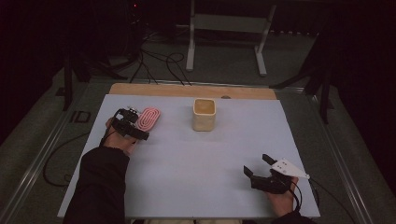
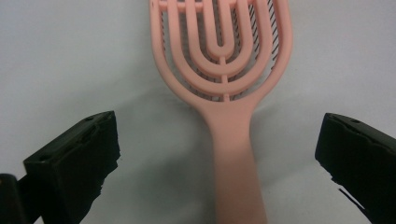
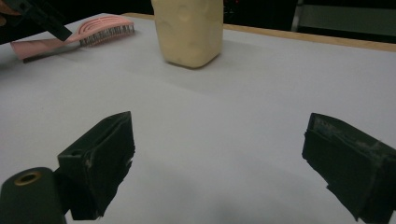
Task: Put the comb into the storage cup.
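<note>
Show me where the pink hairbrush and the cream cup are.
pink hairbrush [image 2: 231, 140]: left gripper view, on its handle.
cream cup [image 1: 204, 120]: high view, on its front wall.

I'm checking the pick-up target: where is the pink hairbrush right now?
In the high view the pink hairbrush lies on the table's far left, left of the cream cup, its handle between the open jaws of the left gripper.

Pink hairbrush [image 2: 223, 70]: smooth matt plastic w/ dark bristles. Cream cup [image 1: 204, 114]: matt, dimpled surface, material unclear. Table cover [image 1: 196, 168]: smooth matt pale sheet; bare wood strip [image 1: 187, 90] at far edge. Left gripper [image 2: 217, 154] pads: black, rough-edged, matt.
</note>
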Available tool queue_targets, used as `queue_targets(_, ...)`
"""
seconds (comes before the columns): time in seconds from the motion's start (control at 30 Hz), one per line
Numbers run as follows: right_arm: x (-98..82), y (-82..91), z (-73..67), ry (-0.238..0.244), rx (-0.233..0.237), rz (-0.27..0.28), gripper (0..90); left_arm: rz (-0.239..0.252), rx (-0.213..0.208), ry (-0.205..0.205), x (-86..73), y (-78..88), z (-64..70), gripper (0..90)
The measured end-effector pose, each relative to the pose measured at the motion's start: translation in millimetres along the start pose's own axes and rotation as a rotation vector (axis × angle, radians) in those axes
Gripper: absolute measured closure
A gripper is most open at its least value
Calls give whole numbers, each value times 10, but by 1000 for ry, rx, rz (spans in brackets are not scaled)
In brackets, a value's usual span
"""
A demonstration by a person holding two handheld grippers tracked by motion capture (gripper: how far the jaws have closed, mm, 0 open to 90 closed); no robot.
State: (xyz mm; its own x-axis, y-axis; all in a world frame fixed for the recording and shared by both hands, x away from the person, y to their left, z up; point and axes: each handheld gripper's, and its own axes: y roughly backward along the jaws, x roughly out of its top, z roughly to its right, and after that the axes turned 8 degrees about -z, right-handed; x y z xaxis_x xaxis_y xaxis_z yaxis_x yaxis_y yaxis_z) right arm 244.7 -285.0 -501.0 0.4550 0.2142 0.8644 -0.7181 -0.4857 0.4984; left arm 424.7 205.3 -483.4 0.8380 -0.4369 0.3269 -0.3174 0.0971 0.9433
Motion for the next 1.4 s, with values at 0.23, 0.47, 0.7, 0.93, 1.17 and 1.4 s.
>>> queue_targets(0.23, 0, -6, -1, 1, -1, -4, 91, -45, -33, 18, 12, -61, -20, 37)
queue_targets(0.47, -1, -12, 0, 0, 1, -5, 90, -63, -22, 21, 26, -110, 25, 186)
queue_targets(0.7, -2, -18, -2, 2, 2, -10, 91, -92, -57, 38, 33, -177, 20, 381)
queue_targets(0.93, -3, -29, -2, 7, 5, -14, 91, -96, -63, 43, 36, -155, -3, 545)
queue_targets(1.17, -3, -34, -3, 9, 2, -20, 91, -92, -62, 25, 35, -148, 13, 641)
queue_targets(1.4, -2, -37, -5, 8, 2, -21, 90, -87, -68, 14, 35, -144, 35, 699)
